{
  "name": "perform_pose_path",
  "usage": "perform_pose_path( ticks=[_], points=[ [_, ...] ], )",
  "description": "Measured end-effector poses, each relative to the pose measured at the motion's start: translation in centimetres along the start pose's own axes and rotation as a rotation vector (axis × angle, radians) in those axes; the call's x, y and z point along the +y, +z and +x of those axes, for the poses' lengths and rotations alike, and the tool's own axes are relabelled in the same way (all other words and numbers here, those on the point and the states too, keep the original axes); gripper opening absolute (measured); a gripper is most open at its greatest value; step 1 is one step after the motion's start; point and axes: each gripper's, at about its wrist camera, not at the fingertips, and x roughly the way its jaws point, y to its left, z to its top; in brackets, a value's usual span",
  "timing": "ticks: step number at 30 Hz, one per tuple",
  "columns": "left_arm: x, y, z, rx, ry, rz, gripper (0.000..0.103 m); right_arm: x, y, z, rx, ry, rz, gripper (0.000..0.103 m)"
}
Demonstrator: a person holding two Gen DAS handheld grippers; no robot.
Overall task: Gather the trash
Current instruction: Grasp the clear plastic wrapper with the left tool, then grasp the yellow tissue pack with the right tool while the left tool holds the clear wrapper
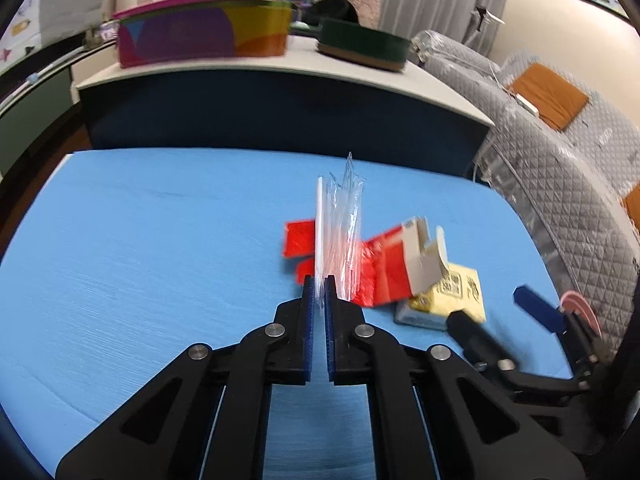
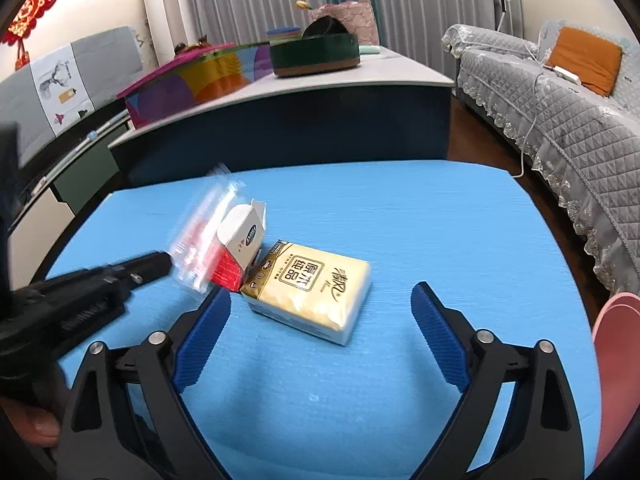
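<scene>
Left wrist view: big blue table (image 1: 140, 260) fills most of the shot under the fingers, with a grey quilted sofa (image 1: 560, 168) off to the right of them and a white counter (image 1: 280, 76) straight ahead past the table's far edge, carrying a rainbow-coloured box (image 1: 200, 36) and a dark green round tin (image 1: 364, 44). Left gripper (image 1: 319, 284) has its blue pads nearly together, pinching the bottom edge of a clear plastic wrapper (image 1: 340, 232) that stands up tall right off the fingertips. Just behind and to the right of the tips sits a red and white carton (image 1: 396, 268) with its flap open, and further right a yellow tissue pack (image 1: 456, 296), which the carton touches.

Right wrist view has the right gripper (image 2: 322, 300) spread wide and holding nothing, hovering over the table. The tissue pack (image 2: 312, 292) lies flat between the two fingertips, a bit closer to the left one. The carton (image 2: 240, 248) leans just beyond that left tip, with the wrapper (image 2: 200, 232) blurred beside it. Something pink (image 2: 616, 380) peeks in at the right edge, can't tell what.
</scene>
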Motion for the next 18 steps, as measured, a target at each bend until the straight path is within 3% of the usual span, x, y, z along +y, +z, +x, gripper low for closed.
perform_pose_path(
  ticks=[13, 18],
  points=[
    [1.6, 0.8, -1.1, -0.033, 0.01, -0.036, 0.005, 1.3, 1.0, 3.7, 0.125, -0.043, -0.02, 0.094],
    [1.6, 0.9, -1.4, -0.039, 0.008, -0.032, 0.005, 1.1, 0.9, 4.1, 0.149, -0.064, -0.01, 0.078]
  ],
)
